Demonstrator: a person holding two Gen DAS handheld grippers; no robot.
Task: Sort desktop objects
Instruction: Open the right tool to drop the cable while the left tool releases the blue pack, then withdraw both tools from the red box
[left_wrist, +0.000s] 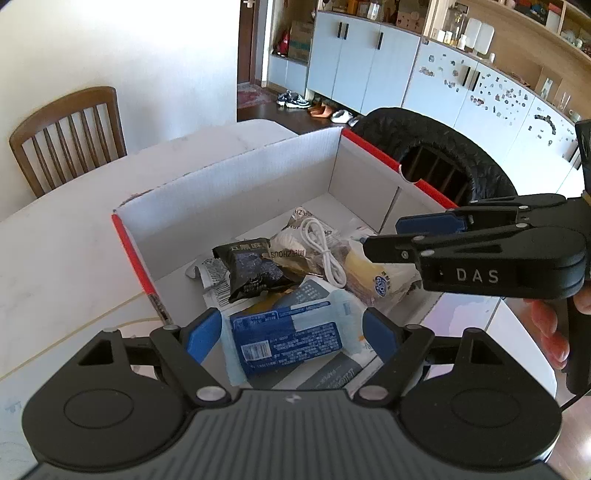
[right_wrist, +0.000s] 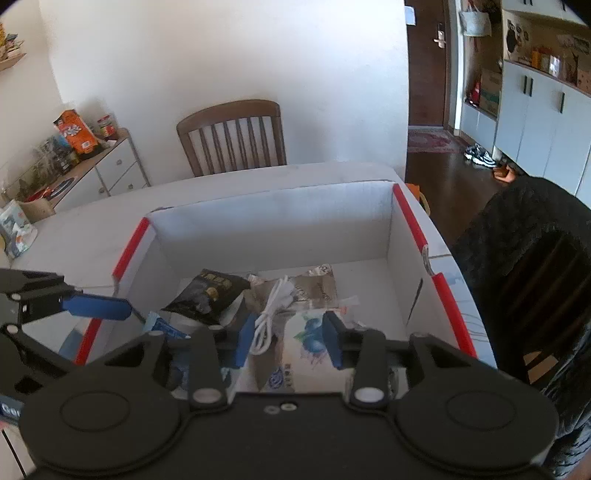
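My left tongs (left_wrist: 291, 334) hang open over the near end of the white box (left_wrist: 236, 177) on the counter (left_wrist: 55, 240), a blue packet (left_wrist: 291, 341) lying below the gap, unpinched. My right tongs (right_wrist: 290, 338) stand partly open above a blueberry-printed packet (right_wrist: 306, 350), gripping nothing. Inside the box lie a black snack bag (left_wrist: 251, 269), a coiled white cable (left_wrist: 325, 254) and a yellow packet (left_wrist: 369, 273). A wooden chair (right_wrist: 232, 136) stands behind the counter, and a black-draped chair (left_wrist: 436, 147) crowds the box's right wall.

Both wrist views look steeply down, close, into one box (left_wrist: 236, 177)
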